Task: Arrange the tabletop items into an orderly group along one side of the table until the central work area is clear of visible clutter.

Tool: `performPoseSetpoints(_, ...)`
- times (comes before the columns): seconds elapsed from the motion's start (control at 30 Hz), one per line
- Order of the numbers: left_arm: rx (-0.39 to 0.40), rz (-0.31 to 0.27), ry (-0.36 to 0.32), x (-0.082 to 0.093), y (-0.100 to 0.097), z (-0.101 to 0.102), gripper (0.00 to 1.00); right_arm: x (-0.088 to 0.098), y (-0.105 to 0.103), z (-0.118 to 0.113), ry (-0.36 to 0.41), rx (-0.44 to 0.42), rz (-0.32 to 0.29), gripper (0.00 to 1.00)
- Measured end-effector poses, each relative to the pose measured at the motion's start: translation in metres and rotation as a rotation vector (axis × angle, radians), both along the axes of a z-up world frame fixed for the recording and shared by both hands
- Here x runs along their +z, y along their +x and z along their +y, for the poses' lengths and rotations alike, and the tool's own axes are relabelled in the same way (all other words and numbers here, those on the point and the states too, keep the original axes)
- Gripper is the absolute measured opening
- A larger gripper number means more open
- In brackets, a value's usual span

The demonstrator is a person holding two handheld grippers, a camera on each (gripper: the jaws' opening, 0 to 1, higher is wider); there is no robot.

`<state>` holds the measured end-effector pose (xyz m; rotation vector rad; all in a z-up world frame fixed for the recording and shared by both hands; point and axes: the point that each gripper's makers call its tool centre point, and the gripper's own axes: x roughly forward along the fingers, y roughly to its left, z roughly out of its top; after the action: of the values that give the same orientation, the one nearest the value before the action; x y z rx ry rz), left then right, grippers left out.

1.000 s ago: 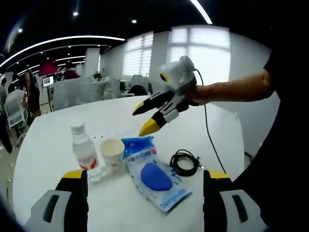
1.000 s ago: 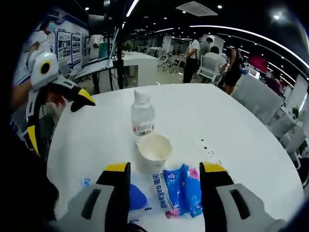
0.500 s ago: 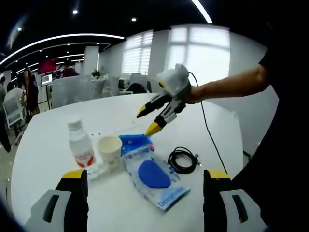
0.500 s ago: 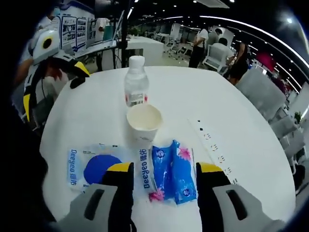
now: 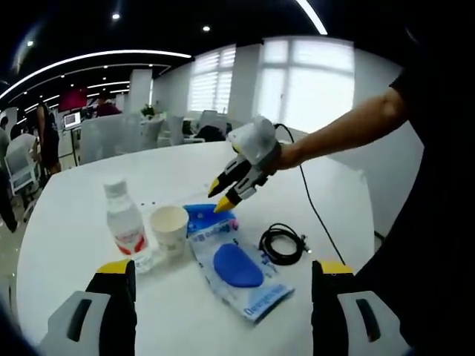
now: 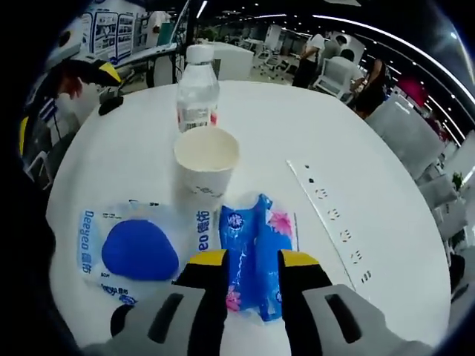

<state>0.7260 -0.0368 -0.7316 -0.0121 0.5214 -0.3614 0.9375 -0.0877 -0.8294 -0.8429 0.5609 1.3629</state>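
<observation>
On the white round table (image 5: pixel 89 185) stand a clear water bottle (image 5: pixel 122 221) and a paper cup (image 5: pixel 169 228). Beside them lie a blue tissue pack (image 5: pixel 206 219), a clear packet with a blue pad (image 5: pixel 239 268) and a coiled black cable (image 5: pixel 282 245). My left gripper (image 5: pixel 223 300) hangs wide open above the near edge, holding nothing. From the right, my right gripper (image 5: pixel 218 196) reaches down to the tissue pack. In the right gripper view its jaws (image 6: pixel 252 259) are narrowed but apart, flanking the tissue pack (image 6: pixel 256 237). Whether they touch it I cannot tell. The cup (image 6: pixel 205 159) and bottle (image 6: pixel 197 89) stand beyond.
A white power strip (image 6: pixel 330 215) lies flat on the table to the right of the tissue pack. A small dark object (image 6: pixel 111 104) sits near the far left edge. The left gripper (image 6: pixel 65 104) shows at upper left. Chairs, desks and people stand beyond the table.
My right gripper has come down from above the table to the tissue pack, and its jaws have narrowed. The left gripper has barely moved. The items lie where they were.
</observation>
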Motion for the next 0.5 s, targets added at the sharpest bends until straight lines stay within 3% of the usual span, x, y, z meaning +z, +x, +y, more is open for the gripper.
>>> performPoseSetpoints(0.1, -0.004, 0.001, -0.004, -0.0008, -0.0001, -0.0007, 0.97, -0.0065, 0.0010, 0.0000, -0.013, -0.001, -0.013, 0.14)
performPoseSetpoints(0.2, -0.009, 0.011, -0.006, -0.0035, 0.0007, -0.0014, 0.97, -0.0094, 0.0026, 0.0005, -0.038, 0.061, -0.089, 0.10)
performPoseSetpoints(0.5, -0.013, 0.019, -0.017, -0.0055, 0.0016, -0.0043, 0.97, -0.0126, 0.0012, 0.0033, -0.044, 0.042, -0.077, 0.00)
